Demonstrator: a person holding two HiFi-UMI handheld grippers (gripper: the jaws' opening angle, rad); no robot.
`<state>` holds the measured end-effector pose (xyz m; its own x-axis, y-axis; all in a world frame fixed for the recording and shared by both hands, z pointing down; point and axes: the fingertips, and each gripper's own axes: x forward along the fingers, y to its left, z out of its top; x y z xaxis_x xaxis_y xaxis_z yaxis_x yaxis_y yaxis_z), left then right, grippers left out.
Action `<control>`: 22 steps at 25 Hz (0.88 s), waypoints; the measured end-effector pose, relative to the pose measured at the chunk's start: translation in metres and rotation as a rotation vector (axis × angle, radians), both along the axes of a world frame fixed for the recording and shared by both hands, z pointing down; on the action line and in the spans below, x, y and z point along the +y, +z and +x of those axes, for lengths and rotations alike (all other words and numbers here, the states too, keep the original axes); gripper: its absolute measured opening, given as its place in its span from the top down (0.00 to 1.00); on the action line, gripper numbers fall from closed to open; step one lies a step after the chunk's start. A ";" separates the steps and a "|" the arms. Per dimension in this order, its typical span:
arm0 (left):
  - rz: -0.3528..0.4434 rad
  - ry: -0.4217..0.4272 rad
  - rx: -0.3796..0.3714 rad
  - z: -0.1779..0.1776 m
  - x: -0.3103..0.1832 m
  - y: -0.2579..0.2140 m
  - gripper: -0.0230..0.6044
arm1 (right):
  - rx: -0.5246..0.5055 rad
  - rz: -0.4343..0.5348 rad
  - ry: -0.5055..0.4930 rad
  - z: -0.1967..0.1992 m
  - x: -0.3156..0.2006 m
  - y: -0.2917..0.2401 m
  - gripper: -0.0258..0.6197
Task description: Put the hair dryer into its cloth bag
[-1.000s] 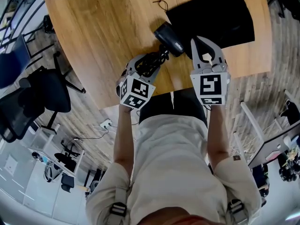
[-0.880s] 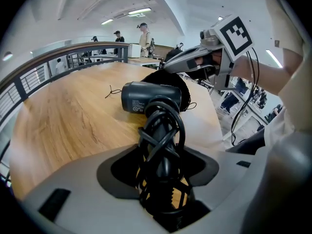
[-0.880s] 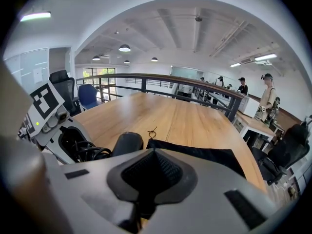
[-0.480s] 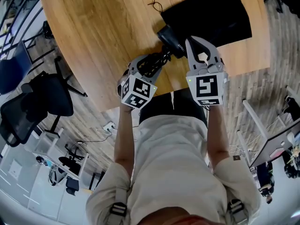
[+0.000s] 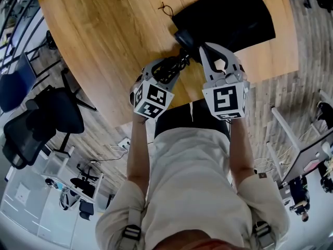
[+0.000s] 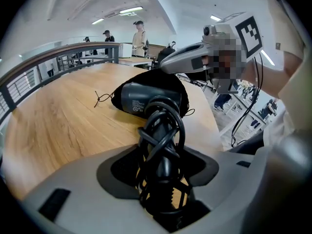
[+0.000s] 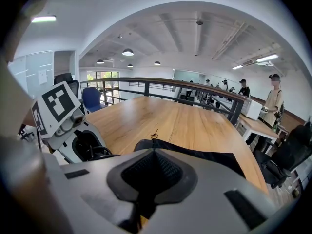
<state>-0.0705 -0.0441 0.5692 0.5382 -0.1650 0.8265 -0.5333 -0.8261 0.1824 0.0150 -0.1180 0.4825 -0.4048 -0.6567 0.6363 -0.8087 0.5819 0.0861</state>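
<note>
On the worktop (image 5: 104, 35) ahead of me, the cloth bag (image 5: 234, 14) lies to the far right, with its drawstring (image 5: 165, 8) trailing off its left corner. The hair dryer (image 5: 184, 38) rests against the bag's near left corner, handle towards me, cord (image 5: 174, 66) wound round it. My left hand-held gripper (image 5: 169, 72) clasps that handle. Just right of it, my right hand-held gripper (image 5: 204, 50) is closed at the bag's near edge. A chair (image 5: 52, 113) stands on the floor left of the worktop.

round wooden table (image 5: 104, 35), black office chairs (image 5: 47, 119), plank floor (image 5: 296, 87), dark railing (image 7: 161, 83), white ceiling (image 7: 195, 38) with lamps (image 7: 128, 52)
</note>
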 end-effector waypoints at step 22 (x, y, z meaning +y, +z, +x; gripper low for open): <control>-0.003 0.069 0.003 0.031 -0.035 0.004 0.57 | -0.033 -0.024 -0.047 -0.005 0.010 -0.004 0.92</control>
<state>-0.0393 -0.0788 0.5732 0.5511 -0.1249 0.8250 -0.4742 -0.8604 0.1865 0.0102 -0.1081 0.4788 -0.4559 -0.6211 0.6375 -0.7823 0.6212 0.0458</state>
